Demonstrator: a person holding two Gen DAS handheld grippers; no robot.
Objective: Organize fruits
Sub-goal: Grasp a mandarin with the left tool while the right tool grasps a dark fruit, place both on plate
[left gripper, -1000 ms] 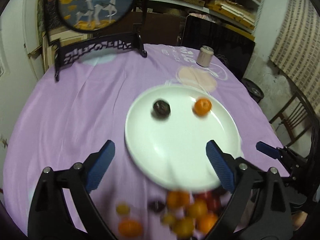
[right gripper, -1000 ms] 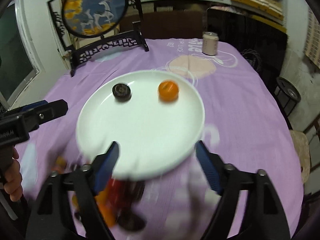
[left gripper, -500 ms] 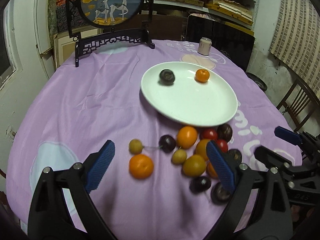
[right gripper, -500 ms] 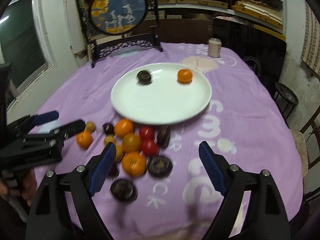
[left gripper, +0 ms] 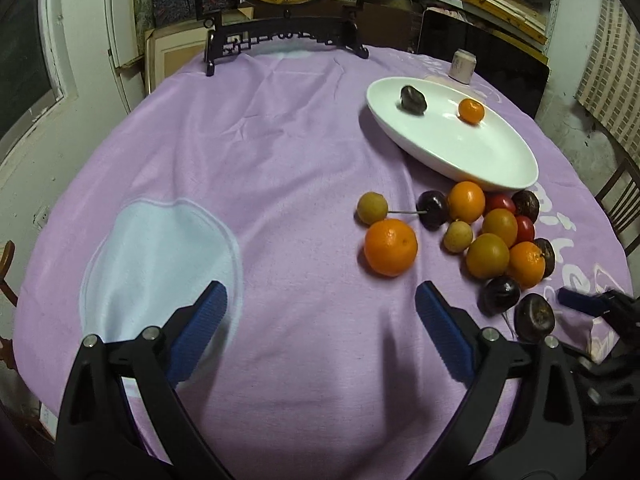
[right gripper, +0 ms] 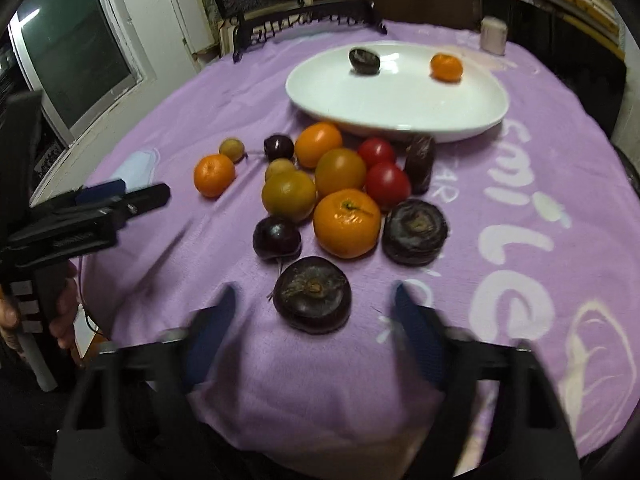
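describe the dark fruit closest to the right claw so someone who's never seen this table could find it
Start at the white plate on the purple tablecloth, then drop to the heap of fruit on its near side. At the heap's nearest edge, apart from the rest, lies the dark flattened fruit. Unlike the smooth round plum behind it, it is squat, wrinkled and shows a brown stem scar on top.

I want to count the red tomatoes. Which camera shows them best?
The right wrist view: both red tomatoes sit in the open, near the middle of the pile. In the left wrist view the tomatoes are half hidden behind the orange fruits, so they are harder to count.
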